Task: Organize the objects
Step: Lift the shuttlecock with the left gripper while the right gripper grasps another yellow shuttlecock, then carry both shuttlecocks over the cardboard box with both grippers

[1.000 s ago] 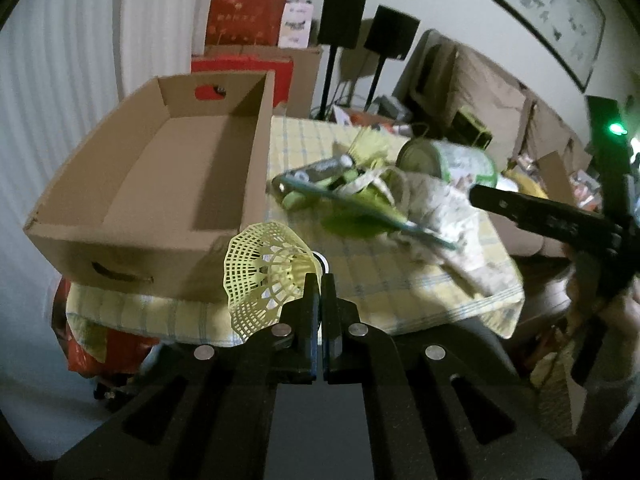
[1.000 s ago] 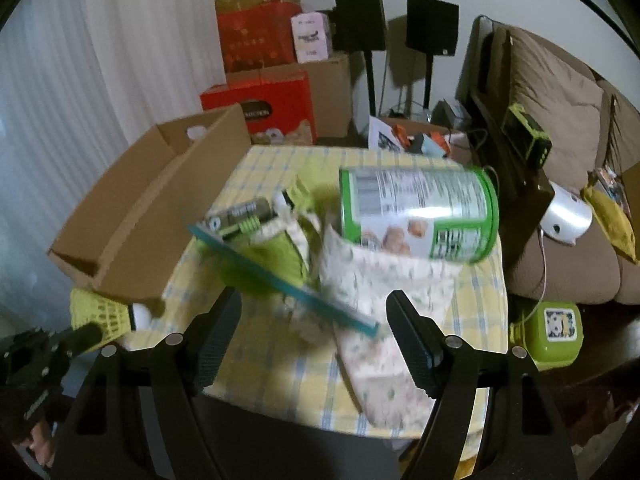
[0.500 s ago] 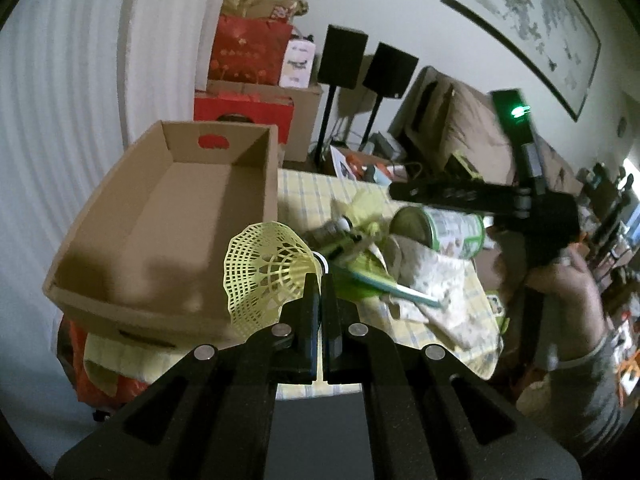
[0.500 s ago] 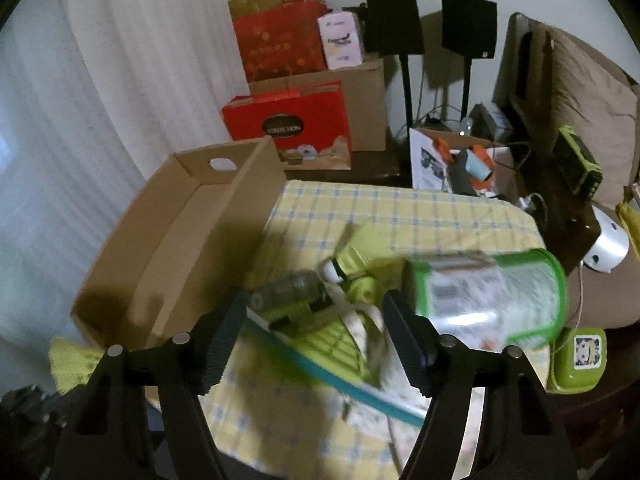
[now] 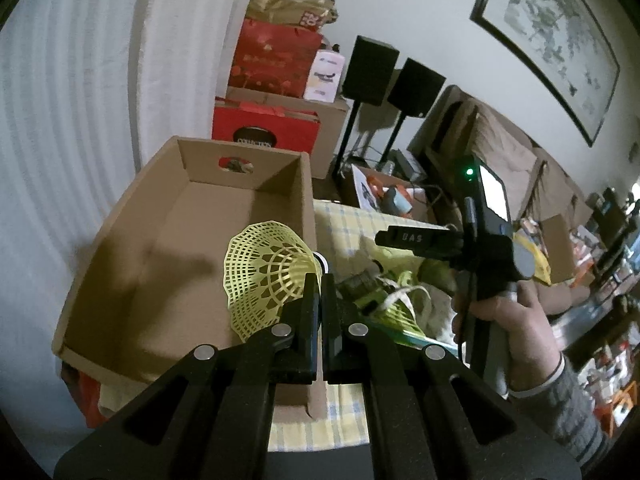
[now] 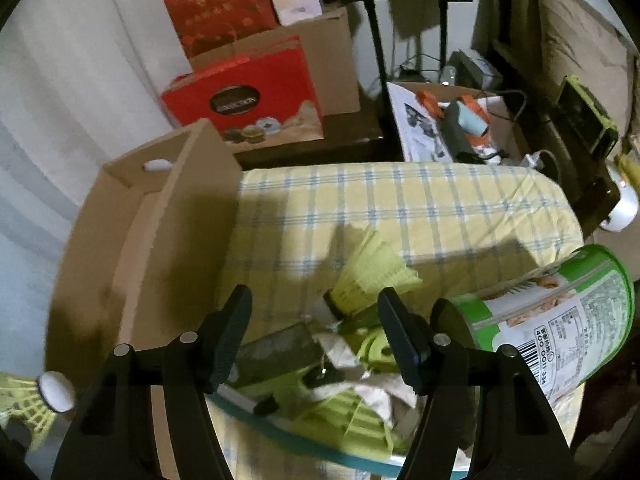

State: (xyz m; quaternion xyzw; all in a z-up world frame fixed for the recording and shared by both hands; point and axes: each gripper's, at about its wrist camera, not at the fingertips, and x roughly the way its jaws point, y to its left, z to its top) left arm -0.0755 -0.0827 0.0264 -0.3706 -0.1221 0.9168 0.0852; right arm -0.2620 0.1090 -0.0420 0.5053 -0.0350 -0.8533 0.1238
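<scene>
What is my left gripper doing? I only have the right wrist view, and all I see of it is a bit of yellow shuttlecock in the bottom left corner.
Observer: The left gripper is shut on the yellow shuttlecock, pinching it near the cork end.
Operator: Is anything inside the cardboard box? I mostly see its outer wall.
Observer: No. The left wrist view looks straight into the cardboard box, and its floor is bare.
</scene>
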